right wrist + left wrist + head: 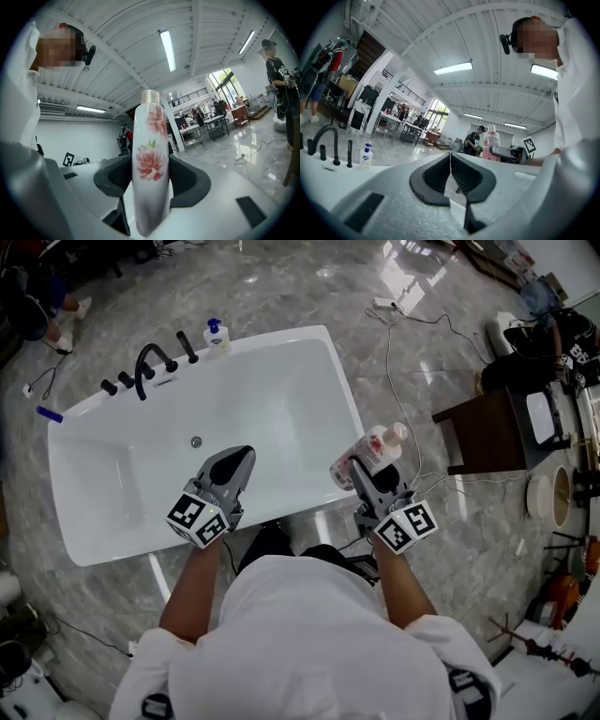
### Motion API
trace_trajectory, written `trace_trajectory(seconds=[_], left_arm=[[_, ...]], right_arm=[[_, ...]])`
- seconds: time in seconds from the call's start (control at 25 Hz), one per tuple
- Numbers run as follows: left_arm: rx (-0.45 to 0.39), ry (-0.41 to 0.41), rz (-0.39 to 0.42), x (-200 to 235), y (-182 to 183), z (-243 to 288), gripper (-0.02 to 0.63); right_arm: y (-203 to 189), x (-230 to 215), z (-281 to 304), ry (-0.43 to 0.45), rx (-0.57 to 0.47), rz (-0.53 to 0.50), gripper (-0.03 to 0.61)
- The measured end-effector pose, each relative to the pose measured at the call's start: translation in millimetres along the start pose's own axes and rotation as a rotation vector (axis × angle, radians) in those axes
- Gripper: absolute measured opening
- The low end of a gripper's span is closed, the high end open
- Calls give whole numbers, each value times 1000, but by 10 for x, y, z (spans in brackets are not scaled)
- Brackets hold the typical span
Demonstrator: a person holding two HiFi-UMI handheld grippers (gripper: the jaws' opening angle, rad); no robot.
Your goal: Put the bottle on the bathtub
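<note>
A white bottle (373,450) with pink flowers and a pale cap is clamped in my right gripper (361,470), held over the near right corner of the white bathtub (319,362). In the right gripper view the bottle (150,168) stands upright between the dark pads (190,180). My left gripper (236,465) hovers over the tub's near rim, jaws pressed together with nothing in them. Its view shows the closed pads (436,178) and, far off, the bottle (491,140).
A black faucet (145,367) and handles sit on the tub's far left corner, with a soap pump bottle (217,336) beside them. A dark wooden stool (487,432) stands right of the tub. Cables (403,343) lie on the marble floor.
</note>
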State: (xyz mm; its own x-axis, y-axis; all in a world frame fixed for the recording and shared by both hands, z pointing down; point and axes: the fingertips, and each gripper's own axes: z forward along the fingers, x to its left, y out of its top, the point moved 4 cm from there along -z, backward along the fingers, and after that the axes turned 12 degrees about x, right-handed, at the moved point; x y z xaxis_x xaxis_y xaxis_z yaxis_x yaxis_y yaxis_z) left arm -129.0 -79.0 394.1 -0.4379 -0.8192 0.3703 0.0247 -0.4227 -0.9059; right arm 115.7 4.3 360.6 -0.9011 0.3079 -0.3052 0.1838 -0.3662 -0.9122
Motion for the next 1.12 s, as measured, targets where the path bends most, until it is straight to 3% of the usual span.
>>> trace_trajectory(seconds=[0.28, 0.84, 1.12], left_arm=[[45, 58, 22, 214, 56, 290, 20], [6, 386, -70, 564, 86, 862, 20], [31, 445, -6, 661, 98, 1331, 20]], right_arm=[[231, -325, 438, 65, -11, -11, 232], [556, -1200, 1372, 332, 24, -114, 232], [646, -1609, 1866, 308, -21, -128, 232]])
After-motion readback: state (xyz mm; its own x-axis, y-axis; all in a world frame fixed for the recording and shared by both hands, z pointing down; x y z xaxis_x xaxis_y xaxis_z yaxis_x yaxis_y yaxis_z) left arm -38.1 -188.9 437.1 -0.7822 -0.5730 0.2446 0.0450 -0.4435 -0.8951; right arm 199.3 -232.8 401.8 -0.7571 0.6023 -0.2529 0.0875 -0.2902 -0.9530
